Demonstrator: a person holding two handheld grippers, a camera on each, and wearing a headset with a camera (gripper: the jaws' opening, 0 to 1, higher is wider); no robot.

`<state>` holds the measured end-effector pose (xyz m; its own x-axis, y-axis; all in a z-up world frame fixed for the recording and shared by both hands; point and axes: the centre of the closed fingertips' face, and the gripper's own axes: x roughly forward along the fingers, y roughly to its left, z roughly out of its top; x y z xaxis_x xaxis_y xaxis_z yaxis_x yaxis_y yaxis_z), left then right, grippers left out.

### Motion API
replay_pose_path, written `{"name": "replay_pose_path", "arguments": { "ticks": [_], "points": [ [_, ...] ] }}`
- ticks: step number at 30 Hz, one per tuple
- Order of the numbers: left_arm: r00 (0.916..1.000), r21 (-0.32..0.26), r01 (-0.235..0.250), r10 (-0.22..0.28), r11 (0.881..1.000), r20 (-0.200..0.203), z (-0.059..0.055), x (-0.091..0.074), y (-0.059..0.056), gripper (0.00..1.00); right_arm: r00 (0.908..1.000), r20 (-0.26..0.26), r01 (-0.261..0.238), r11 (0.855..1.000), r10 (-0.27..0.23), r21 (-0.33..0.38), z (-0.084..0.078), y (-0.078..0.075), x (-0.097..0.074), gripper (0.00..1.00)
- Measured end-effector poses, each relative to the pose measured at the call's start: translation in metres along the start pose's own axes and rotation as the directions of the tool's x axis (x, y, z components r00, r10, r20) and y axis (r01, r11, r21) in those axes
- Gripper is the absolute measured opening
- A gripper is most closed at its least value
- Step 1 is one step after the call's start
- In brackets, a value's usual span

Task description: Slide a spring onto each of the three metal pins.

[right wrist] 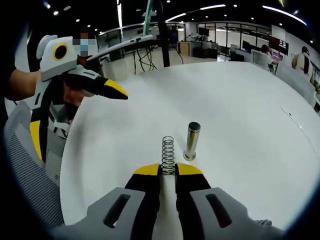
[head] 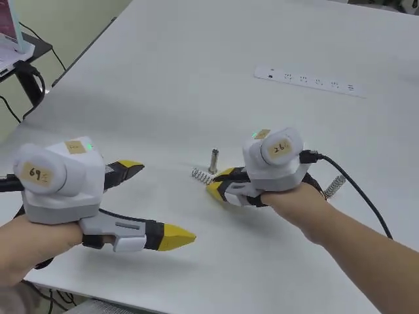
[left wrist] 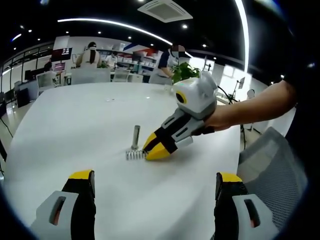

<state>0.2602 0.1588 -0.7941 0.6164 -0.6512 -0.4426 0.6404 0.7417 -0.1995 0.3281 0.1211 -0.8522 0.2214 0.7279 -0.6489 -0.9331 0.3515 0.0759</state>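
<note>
right tool (right wrist: 168,170) clamped on spring (right wrist: 168,149) end, spring flat on table (head: 196,78) nr upright pin (right wrist: 191,141), left tool (left wrist: 155,176) wide open

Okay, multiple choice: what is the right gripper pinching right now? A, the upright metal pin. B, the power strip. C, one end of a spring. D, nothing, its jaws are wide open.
C: in the right gripper view, the right gripper has its jaws closed on one end of the spring, while the metal pin stands upright beside it, outside the jaws.
</note>
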Motion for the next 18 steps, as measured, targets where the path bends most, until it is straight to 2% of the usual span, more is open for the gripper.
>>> {"name": "replay_pose_path", "arguments": {
  "ticks": [7,10,18],
  "points": [
    [1.0000,-0.001,-0.001,0.001,1.000,0.000,0.001,0.001,-0.001,0.98,0.9999,0.006,-0.010,1.000,0.010,-0.005,0.002,0.001,-0.001,0.08],
    [1.0000,0.000,0.003,-0.003,1.000,0.002,0.002,0.001,-0.003,0.98,0.9998,0.013,-0.015,1.000,0.015,-0.017,0.006,0.004,-0.007,0.08],
    [0.9998,0.012,0.018,-0.018,1.000,0.009,0.009,0.004,-0.007,0.96,0.9989,0.025,-0.038,0.997,0.040,-0.063,0.009,0.012,-0.037,0.08]
  ]
}}
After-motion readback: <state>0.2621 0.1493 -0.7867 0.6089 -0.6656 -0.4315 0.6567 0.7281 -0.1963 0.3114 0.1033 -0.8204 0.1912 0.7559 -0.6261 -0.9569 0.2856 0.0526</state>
